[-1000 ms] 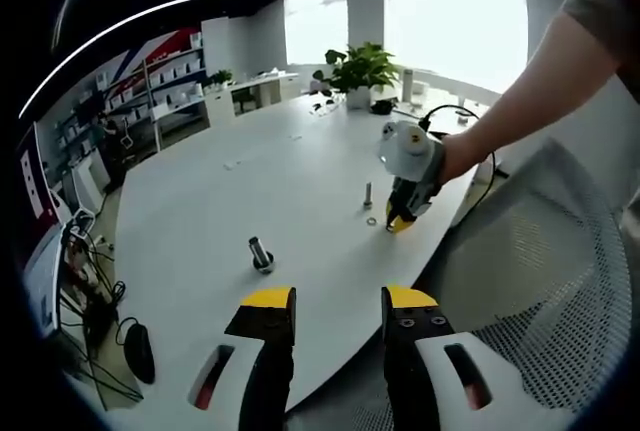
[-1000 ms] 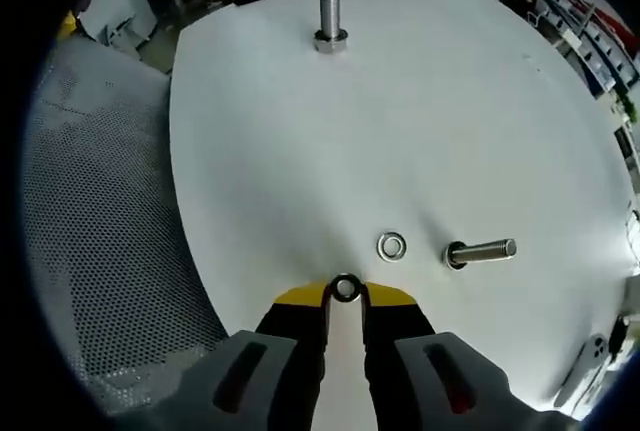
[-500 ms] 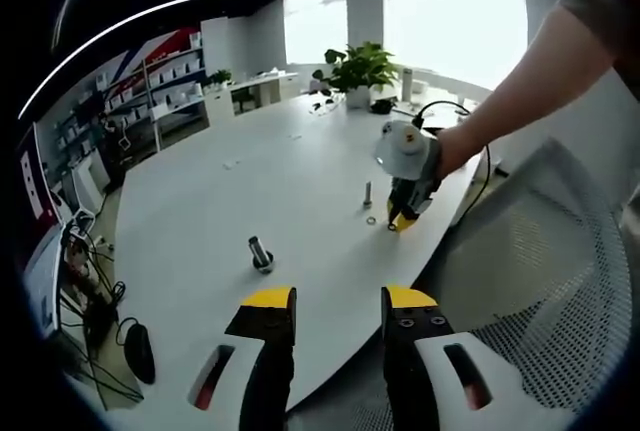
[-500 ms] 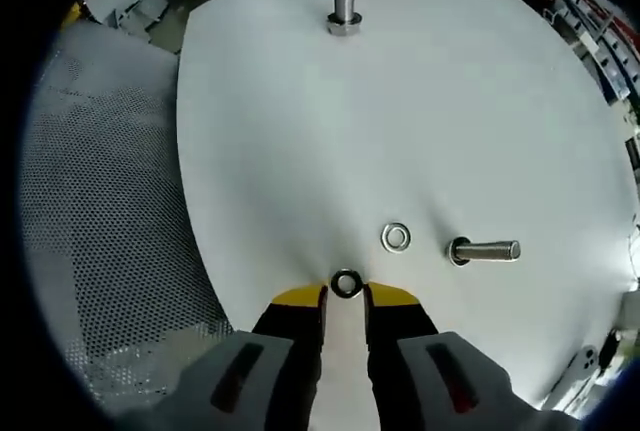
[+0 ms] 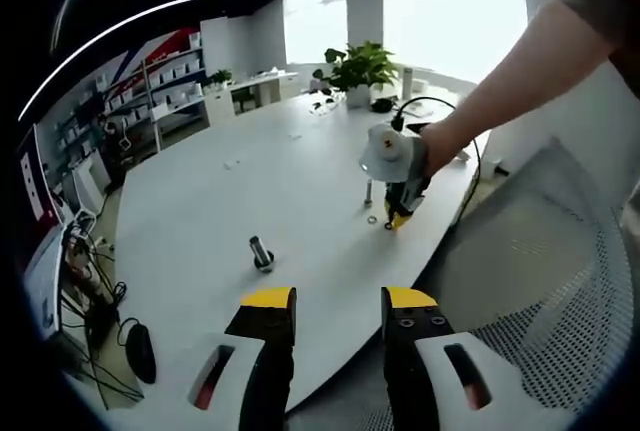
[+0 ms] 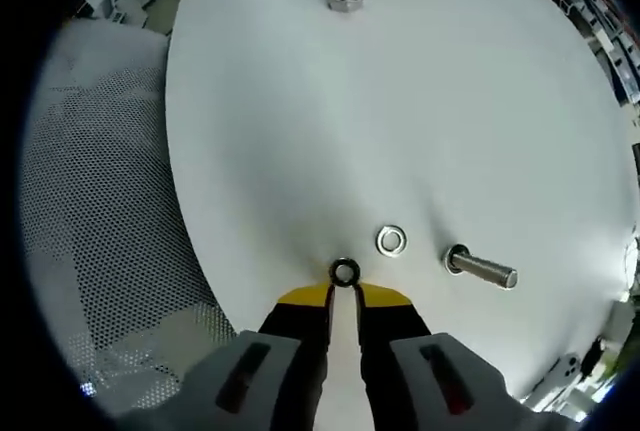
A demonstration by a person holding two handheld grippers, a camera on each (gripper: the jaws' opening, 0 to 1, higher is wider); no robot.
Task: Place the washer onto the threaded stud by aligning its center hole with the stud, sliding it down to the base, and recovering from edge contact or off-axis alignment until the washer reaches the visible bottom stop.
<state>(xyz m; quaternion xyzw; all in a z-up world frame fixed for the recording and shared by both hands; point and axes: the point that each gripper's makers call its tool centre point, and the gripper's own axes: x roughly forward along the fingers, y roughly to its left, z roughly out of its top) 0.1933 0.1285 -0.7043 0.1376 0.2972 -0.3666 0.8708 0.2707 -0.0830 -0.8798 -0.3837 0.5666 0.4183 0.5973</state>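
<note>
Left gripper (image 5: 337,303): held low at the near edge, yellow-tipped jaws parted with a clear gap between them.
Right gripper (image 6: 345,291): jaws nearly closed, tips pinching the rim of a washer (image 6: 344,272).
Right arm (image 5: 520,81): bare forearm reached in from the upper right, hand gripping the tool, jaws angled downward.

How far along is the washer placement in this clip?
Early. Done: the right tongs have nearly closed behind a dark metal ring washer at their yellow tips; whether it is off the white table is unclear. In hand: securing that pickup. Left: carrying it to the nearby threaded steel stud and sliding it to the base. A second silver flat washer lies loose. The left tongs are open, idle.
</note>
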